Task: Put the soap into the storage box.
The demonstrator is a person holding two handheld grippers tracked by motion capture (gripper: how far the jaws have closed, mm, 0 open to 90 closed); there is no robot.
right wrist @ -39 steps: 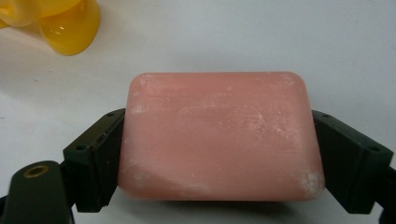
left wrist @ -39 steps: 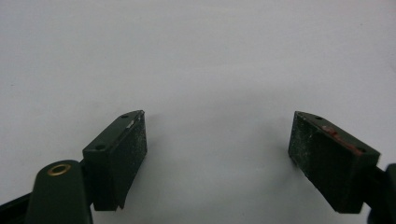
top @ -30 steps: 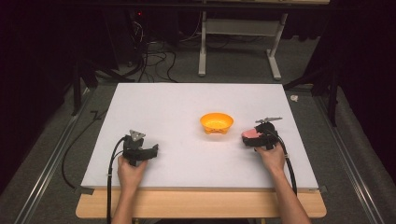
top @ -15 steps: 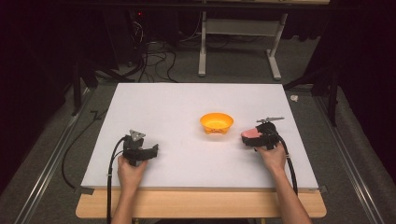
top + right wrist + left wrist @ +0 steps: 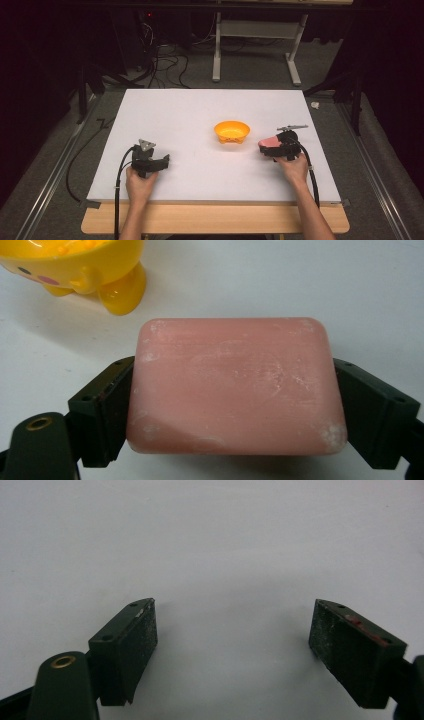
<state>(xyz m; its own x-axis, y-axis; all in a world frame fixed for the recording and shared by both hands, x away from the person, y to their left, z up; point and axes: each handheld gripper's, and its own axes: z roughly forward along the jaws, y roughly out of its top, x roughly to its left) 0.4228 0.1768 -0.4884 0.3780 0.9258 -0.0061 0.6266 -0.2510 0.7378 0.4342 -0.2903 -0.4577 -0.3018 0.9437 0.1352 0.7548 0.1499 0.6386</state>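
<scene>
Pink soap bar (image 5: 235, 385), judged rigid, light and slippery where smooth, is pinched across its two short ends between the jaws of the right gripper (image 5: 274, 148), beside the yellow bowl (image 5: 232, 131); the left gripper (image 5: 232, 647) is held spread, empty.

No visible change across the three high views.

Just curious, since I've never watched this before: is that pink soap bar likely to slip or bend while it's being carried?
The soap looks stiff: its edges stay straight between the right gripper pads. Its powdery, dry-looking face suggests little slipperiness. Being flat, it probably won't roll if set beside the yellow bowl.
</scene>
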